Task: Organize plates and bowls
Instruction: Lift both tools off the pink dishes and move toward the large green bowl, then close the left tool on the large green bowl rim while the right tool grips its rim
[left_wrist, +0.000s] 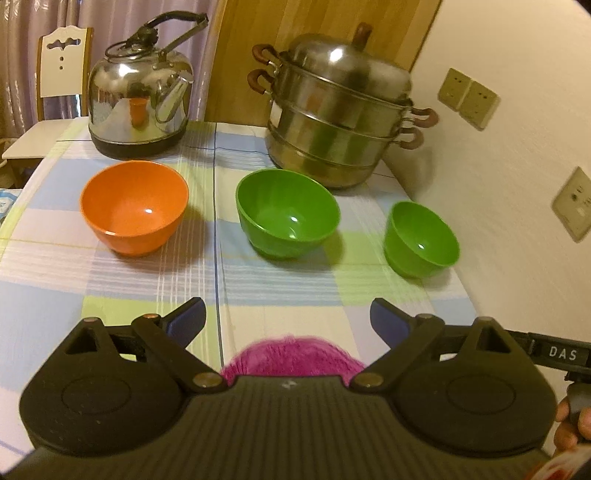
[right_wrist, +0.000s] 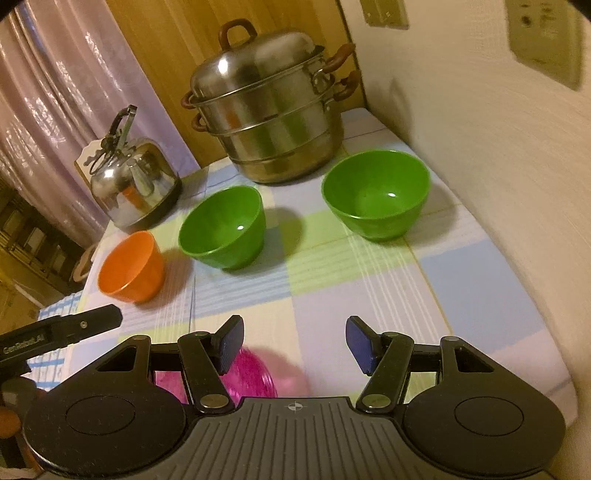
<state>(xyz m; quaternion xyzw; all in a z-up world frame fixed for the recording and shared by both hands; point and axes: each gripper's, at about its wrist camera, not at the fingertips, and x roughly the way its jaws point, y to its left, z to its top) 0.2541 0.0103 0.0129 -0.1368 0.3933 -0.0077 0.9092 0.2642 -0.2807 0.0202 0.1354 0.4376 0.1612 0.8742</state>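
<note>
Both the left gripper (left_wrist: 288, 317) and right gripper (right_wrist: 294, 343) hung released and empty above the table (right_wrist: 480, 280), where a careless reach risked tipping the light green bowl (right_wrist: 376, 194) against the steamer pot (right_wrist: 269, 110).

This is a home dining corner. A table with a checked cloth (left_wrist: 258, 295) stands against the wall. On it are a steel kettle (left_wrist: 140, 99) and a stacked steamer pot (left_wrist: 340, 114). Behind the table hang curtains (left_wrist: 22, 55), and a white chair (left_wrist: 62, 62) stands beside it.
</note>
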